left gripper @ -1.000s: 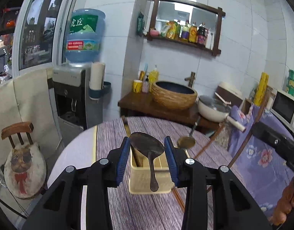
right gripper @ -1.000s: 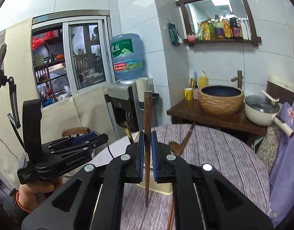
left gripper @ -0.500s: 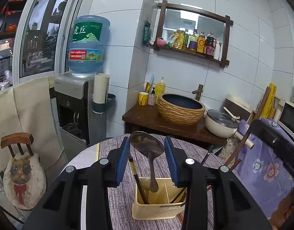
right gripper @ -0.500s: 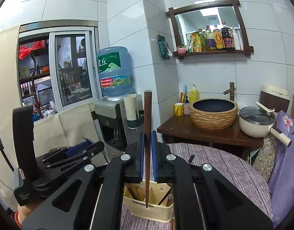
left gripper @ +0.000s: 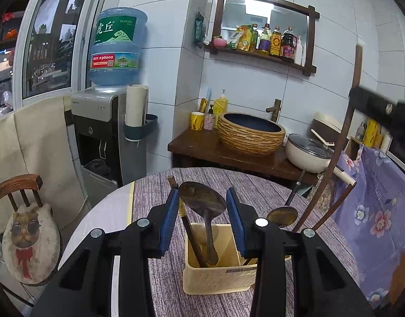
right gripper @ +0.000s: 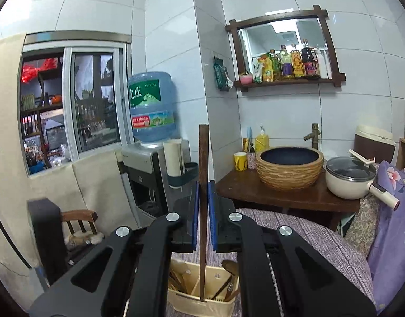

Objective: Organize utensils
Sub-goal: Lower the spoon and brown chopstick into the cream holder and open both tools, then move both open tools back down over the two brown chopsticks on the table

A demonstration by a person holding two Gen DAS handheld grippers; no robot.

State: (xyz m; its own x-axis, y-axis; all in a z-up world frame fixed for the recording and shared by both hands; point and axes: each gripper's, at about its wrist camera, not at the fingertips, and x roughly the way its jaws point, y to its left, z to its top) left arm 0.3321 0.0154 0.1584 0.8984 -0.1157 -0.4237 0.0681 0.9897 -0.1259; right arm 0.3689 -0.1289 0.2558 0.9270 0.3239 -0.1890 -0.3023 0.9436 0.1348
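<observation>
Cream utensil holder [left gripper: 218, 277] on table [left gripper: 155, 195] containing upright utensils, seemingly spoons; left gripper [left gripper: 202, 222] clamped on spoon [left gripper: 202, 198], right gripper [right gripper: 203, 219] clamped on vertical chopstick [right gripper: 203, 158] above holder.

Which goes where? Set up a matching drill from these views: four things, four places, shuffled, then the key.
1 large spoon
2 wooden stick
3 cream holder
4 lidded pot

a on the wooden counter
b between the pads of the left gripper
c on the purple tablecloth
d clamped in the right gripper

Pairs: 1-b, 2-d, 3-c, 4-a
</observation>
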